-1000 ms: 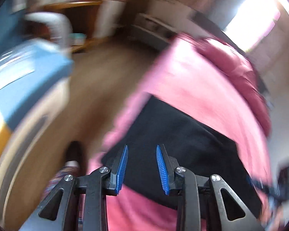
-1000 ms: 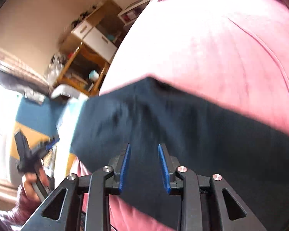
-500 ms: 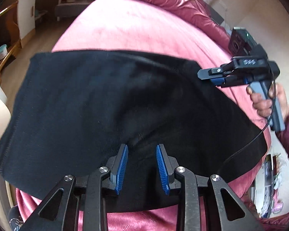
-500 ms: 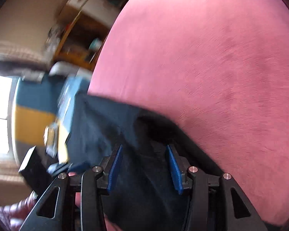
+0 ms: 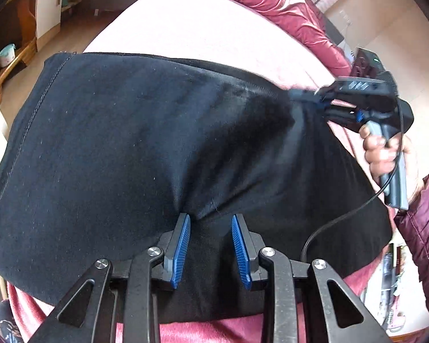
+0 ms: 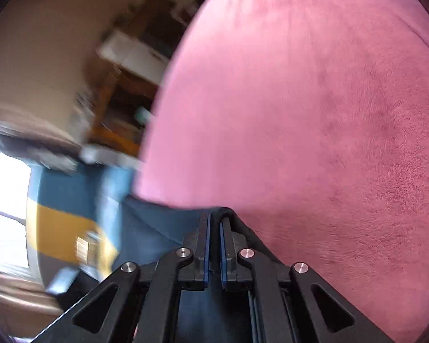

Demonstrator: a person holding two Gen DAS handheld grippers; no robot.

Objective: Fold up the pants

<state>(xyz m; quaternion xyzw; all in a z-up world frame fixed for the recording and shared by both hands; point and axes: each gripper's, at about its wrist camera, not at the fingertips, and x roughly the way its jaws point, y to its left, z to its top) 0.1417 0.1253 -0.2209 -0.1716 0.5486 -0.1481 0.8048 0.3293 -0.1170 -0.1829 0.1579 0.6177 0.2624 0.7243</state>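
Pinching a fold of the pants [image 5: 123, 148], the right gripper [image 6: 214, 223] has just clamped its fingers on the cloth over the pink bed [image 6: 314, 114]. The left gripper [image 5: 211, 223] holds its fingers narrowly apart, a pucker of pants between them.

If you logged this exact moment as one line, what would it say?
task: fold pants | right hand-held gripper: just closed on black pants edge | left hand-held gripper: open over pants | surface: pink bed cover
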